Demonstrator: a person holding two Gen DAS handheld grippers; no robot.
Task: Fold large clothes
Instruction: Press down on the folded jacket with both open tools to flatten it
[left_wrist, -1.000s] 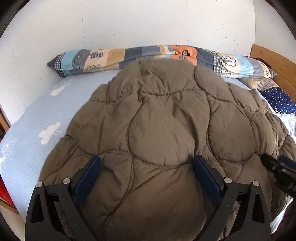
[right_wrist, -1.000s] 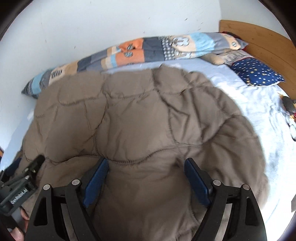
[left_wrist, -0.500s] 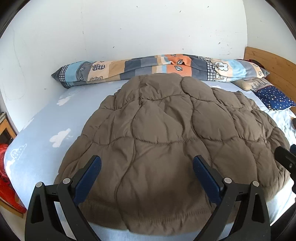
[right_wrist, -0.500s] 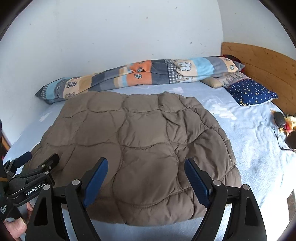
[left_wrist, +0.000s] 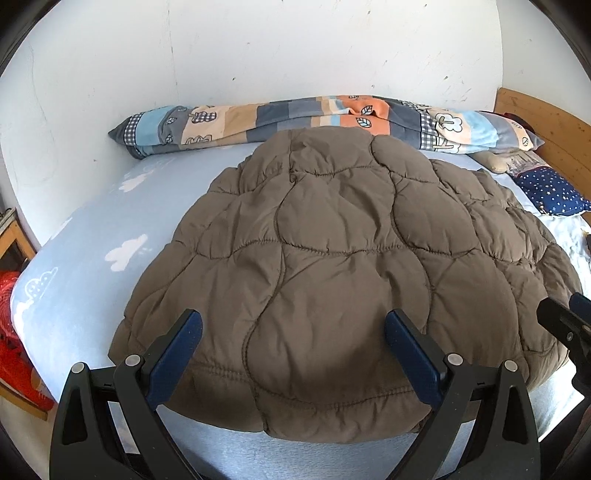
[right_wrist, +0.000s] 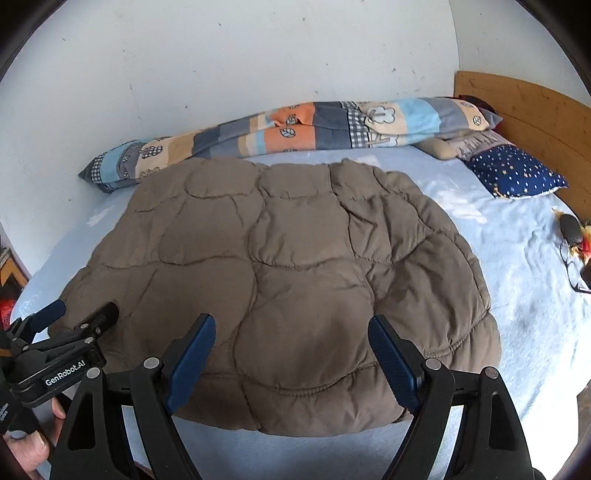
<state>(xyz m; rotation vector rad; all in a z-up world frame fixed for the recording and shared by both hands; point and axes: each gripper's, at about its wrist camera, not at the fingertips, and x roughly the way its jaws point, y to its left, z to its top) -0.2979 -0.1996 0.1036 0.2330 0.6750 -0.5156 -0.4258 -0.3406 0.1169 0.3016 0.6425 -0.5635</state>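
A: Where is the coat?

B: The brown quilted coat (left_wrist: 332, 280) lies folded flat on the pale blue bed sheet (left_wrist: 96, 236), filling the middle of both wrist views. A patchwork blanket roll (right_wrist: 280, 133) runs along the wall at twelve o'clock, and a navy starred pillow (right_wrist: 517, 173) sits at two o'clock.

A: And the grippers?

B: The left gripper (left_wrist: 293, 328) has its jaws spread wide apart over the coat's near hem, gripping nothing. The right gripper (right_wrist: 291, 332) is likewise spread wide and empty.
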